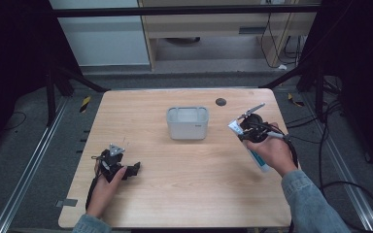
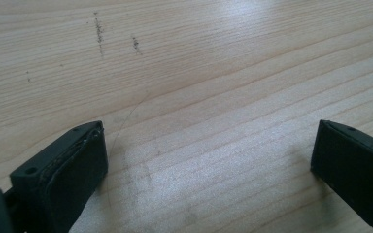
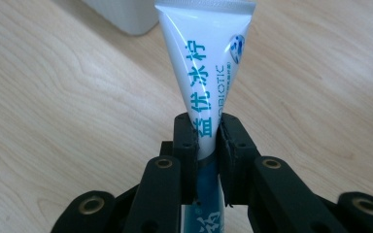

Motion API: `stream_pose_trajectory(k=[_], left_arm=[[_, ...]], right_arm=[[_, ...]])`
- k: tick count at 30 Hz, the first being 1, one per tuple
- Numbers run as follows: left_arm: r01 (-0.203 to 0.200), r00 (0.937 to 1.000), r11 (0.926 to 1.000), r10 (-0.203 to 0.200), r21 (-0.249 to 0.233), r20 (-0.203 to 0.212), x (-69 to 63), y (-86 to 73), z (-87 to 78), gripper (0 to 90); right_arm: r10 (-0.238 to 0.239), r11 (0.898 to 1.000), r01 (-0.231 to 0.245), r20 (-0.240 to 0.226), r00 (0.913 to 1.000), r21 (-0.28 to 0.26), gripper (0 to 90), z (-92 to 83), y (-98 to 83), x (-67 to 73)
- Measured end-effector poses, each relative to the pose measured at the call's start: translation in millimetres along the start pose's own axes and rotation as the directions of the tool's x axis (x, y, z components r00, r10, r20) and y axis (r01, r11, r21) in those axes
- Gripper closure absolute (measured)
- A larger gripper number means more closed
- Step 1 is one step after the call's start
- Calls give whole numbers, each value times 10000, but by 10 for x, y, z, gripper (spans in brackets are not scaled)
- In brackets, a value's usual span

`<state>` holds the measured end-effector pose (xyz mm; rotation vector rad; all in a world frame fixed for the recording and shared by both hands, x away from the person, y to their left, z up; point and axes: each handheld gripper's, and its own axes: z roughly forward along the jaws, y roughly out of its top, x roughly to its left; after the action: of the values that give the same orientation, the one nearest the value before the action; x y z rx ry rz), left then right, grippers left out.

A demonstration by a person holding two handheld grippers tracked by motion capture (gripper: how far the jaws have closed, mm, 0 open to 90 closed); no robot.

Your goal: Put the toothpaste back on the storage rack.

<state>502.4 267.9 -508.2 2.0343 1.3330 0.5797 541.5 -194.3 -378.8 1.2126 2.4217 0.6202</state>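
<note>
Nearest the person, at about seven o'clock on the table (image 1: 184,194), the left gripper (image 1: 135,169) is lying low on the wood with its jaws spread wide. In the left gripper view there is bare grain between the two black pads (image 2: 80,170) and nothing in their span, so this hand is taking no part in the work right now.

Farther out, at about three o'clock, the right gripper (image 1: 245,130) is pinching a tube (image 1: 258,159) of toothpaste. In the right gripper view the jaws are closing narrow on the tube (image 3: 205,97) around its middle, with the flat crimped end pointing away from the hand and the darker lower part running back under the gripper (image 3: 206,141). In the high view the tube seems to be riding clear of the wood, slanting from the hand towards eleven o'clock, though I cannot tell for certain that no part is touching.

Farthest off, just past the centre towards twelve o'clock, the bin (image 1: 187,122) is standing upright and looks empty. It is lying at about nine o'clock from the right gripper, near but apart from the tube's tip.

As I judge it, the pick-up is done: the tube is gripped firmly and lifted. What is left is carrying it across over the bin's rim, lowering it in and letting go. So the job is sitting roughly at its halfway mark.
</note>
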Motion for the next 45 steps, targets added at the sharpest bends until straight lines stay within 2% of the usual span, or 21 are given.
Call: stream_pose_trajectory(k=[4, 6, 10, 16, 20, 32, 39, 45], left_arm=[[1, 10000, 10000, -1, 0, -1, 0, 0, 0, 0], [-1, 10000, 10000, 1, 0, -3, -1, -1, -1, 0], [6, 10000, 10000, -6, -25, 14, -3, -3, 0, 0], [1, 10000, 10000, -1, -29, 16, -3, -3, -1, 0], [-1, 10000, 10000, 1, -28, 13, -3, -3, -1, 0], [-4, 10000, 10000, 4, -26, 16, -3, -4, -1, 0], [-5, 10000, 10000, 5, -27, 18, -3, -4, -1, 0], [-3, 10000, 10000, 3, -27, 17, -3, -4, -1, 0]], right_arm=[[133, 9987, -127, 110, 9999, -491, 791, -27, 37, 6], [386, 9956, -376, 92, 9992, -864, 791, -41, 58, 17], [687, 9851, -656, 137, 9975, -1591, 791, -56, 102, 32], [770, 9711, -679, 313, 9965, -2286, 791, -99, 192, 101], [984, 9572, -849, 350, 9945, -2768, 791, -140, 241, 135], [1317, 9228, -1111, 309, 9908, -3689, 791, -216, 454, 210], [1518, 8983, -1211, 395, 9876, -4224, 791, -288, 609, 262], [1517, 8843, -1130, 498, 9872, -4529, 791, -371, 733, 286]])
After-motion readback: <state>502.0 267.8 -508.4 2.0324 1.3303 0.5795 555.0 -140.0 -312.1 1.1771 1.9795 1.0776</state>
